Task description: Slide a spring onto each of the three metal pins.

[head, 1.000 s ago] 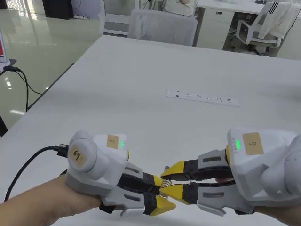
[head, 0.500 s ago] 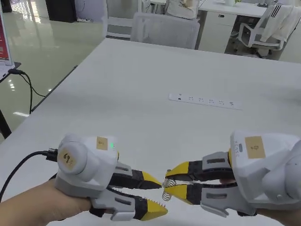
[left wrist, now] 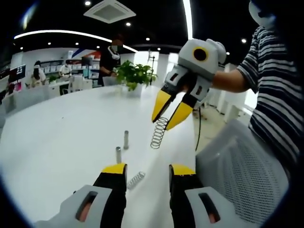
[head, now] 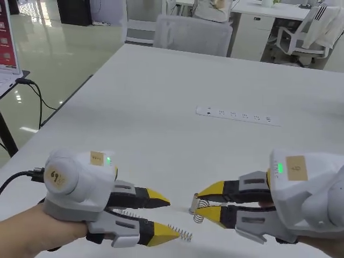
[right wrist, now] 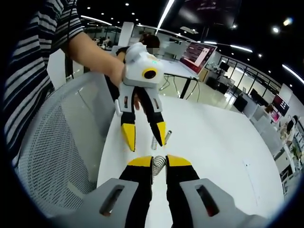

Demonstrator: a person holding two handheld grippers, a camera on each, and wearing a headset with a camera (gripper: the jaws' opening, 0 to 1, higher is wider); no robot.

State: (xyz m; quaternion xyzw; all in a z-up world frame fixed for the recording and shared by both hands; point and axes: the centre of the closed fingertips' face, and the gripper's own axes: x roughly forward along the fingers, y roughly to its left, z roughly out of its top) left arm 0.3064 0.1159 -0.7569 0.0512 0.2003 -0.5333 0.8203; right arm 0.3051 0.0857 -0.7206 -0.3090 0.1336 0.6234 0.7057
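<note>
The right hand-held gripper (head: 201, 203) pinches a coiled steel spring (left wrist: 159, 133) hanging end-down near the short upright metal pins (left wrist: 126, 139) on the white bench (head: 161, 107), nearer them than the wide-open left hand-held gripper (head: 169, 217).

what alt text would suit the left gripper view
The right hand-held gripper holds a spring hanging over a white table. Two pins stand on it, and a second spring lies by the open left hand-held gripper.

My left gripper (head: 171, 217) and right gripper (head: 200, 205) wore white shells and yellow tips (head: 158, 197). A black cable (head: 16, 176) ran off the left, and my sleeve (left wrist: 266, 71) was striped.
</note>
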